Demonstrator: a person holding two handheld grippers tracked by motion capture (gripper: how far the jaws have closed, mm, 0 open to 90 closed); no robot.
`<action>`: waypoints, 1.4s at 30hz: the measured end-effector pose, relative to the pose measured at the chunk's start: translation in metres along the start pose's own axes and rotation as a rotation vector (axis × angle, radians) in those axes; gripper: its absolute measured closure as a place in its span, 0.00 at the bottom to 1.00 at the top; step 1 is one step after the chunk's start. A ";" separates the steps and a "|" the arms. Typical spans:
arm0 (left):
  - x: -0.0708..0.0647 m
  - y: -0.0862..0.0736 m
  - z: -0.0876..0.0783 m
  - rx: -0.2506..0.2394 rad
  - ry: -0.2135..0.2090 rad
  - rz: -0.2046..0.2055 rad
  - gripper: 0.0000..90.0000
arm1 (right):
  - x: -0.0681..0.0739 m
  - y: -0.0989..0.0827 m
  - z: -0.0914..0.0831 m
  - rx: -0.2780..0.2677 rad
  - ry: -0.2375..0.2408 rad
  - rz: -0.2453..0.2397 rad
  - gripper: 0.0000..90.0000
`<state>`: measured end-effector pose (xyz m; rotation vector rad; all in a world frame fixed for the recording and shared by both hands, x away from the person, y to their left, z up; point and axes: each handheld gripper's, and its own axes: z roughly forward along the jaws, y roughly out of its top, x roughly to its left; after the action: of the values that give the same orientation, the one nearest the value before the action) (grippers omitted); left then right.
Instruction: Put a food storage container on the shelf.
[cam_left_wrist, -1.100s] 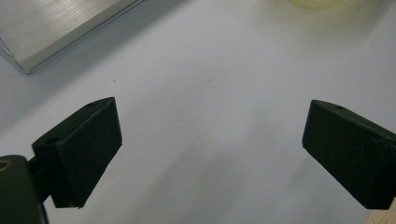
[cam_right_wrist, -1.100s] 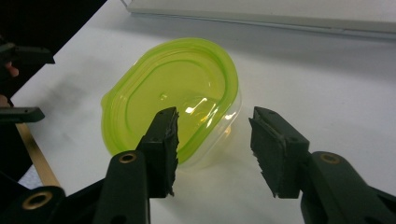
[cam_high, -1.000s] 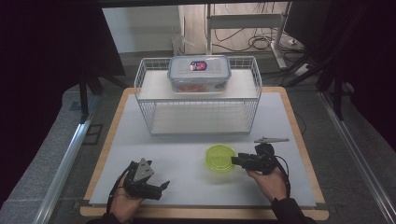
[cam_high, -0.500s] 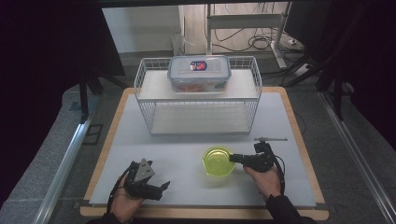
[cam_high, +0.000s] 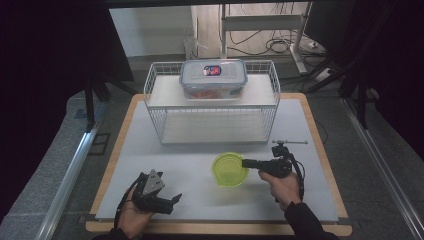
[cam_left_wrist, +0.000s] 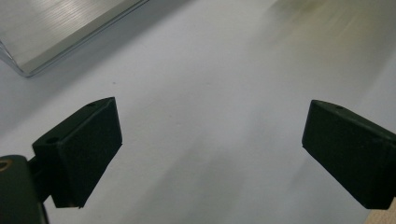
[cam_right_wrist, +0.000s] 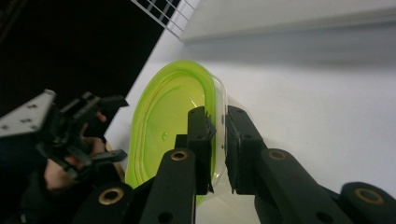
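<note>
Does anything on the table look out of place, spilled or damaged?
Nothing stands out. The translucent green plastic bowl sits upright and unspilled, its rim pinched by the right claw. The clear lidded plastic box rests squarely on the white wire rack.

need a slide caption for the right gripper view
Right tool shut on the rim of the green bowl on the white table.

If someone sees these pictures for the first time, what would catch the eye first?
Probably the bright green bowl on the white mat, near the front right: the right gripper has just been closing and now pinches its rim. Behind it stands a white wire rack with a clear lidded container on its upper shelf. At the front left, the left gripper rests open.
</note>
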<state>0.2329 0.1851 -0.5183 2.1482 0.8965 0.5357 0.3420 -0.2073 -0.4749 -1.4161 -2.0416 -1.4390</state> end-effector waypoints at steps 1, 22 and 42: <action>0.000 0.000 0.000 0.001 0.000 0.001 0.05 | 0.002 0.003 -0.002 -0.001 0.004 0.003 0.90; -0.001 0.001 0.001 -0.004 -0.001 0.006 0.05 | 0.036 0.056 -0.038 -0.066 0.085 -0.004 0.90; 0.000 0.001 0.001 -0.006 -0.002 0.010 0.05 | 0.071 0.110 -0.066 -0.139 0.122 -0.011 0.90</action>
<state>0.2340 0.1837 -0.5183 2.1480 0.8826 0.5410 0.3785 -0.2193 -0.3330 -1.3334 -1.9110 -1.6583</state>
